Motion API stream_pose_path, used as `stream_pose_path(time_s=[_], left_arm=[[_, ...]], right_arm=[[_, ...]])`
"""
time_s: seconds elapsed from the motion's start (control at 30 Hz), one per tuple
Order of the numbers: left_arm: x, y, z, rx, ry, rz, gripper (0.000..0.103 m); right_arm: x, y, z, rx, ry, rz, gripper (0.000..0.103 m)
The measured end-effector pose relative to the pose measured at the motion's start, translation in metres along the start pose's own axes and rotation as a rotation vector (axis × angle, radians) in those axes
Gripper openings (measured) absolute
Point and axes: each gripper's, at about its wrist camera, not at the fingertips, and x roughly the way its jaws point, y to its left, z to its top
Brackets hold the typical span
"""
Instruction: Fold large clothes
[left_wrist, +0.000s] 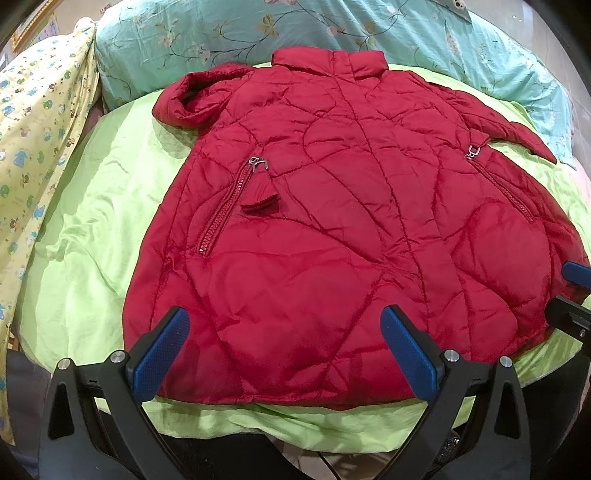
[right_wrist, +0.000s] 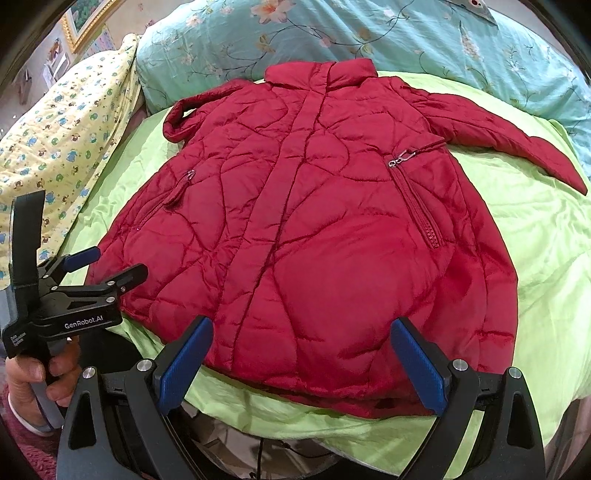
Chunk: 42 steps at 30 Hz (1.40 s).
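Left of the red quilted jacket (right_wrist: 306, 229) lies a yellow cartoon-print quilt (right_wrist: 74, 122). The left gripper (right_wrist: 110, 264), held in a hand (right_wrist: 33, 373) and marked "GenRobot.AI", hovers at the jacket's left hem corner, jaws spread wide. The jacket lies front-up and flat on a green sheet (right_wrist: 546, 258), collar toward a teal floral pillow (right_wrist: 332, 33). The right gripper (right_wrist: 301, 369) hangs over the jacket's hem, fingers apart, gripping nothing.

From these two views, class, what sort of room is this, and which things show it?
Probably a bedroom: the red jacket lies on a bed's green sheet, with a floral pillow behind and a framed picture on the wall.
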Motion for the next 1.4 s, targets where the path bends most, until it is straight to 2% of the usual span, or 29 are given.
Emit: stream_pose_path(time_s=[0.03,0.13,0.53,0.83,1.0,1.1,1.2,1.4], left_arm=[[-0.001,0.001,0.0,-0.008,-0.027,-0.007,0.103],[0.002,0.001,0.0,0.005,0.019,-0.001,0.103],[0.011,0.003,0.008,0.0,0.032,-0.014,0.103],[0.029,0.01,0.019,-0.024,0.083,-0.024,0.103],[0.038,0.019,0.028,-0.047,0.091,-0.02,0.103],[0.047,0.024,0.037,-0.06,0.124,-0.038,0.103],[0.054,0.028,0.046,-0.087,0.167,-0.071,0.103],[0.058,0.032,0.069,-0.091,0.147,-0.091,0.103]], right_arm=[[0.0,0.0,0.001,0.001,-0.003,0.003,0.097],[0.0,0.0,0.001,0.0,-0.005,0.0,0.097],[0.003,-0.008,0.01,0.01,-0.013,-0.003,0.097],[-0.002,-0.035,0.021,0.065,-0.051,-0.026,0.097],[-0.009,-0.061,0.031,0.121,-0.095,-0.029,0.097],[-0.015,-0.081,0.038,0.16,-0.145,-0.021,0.097],[-0.018,-0.109,0.046,0.221,-0.177,-0.016,0.097],[-0.027,-0.18,0.06,0.37,-0.22,-0.039,0.097]])
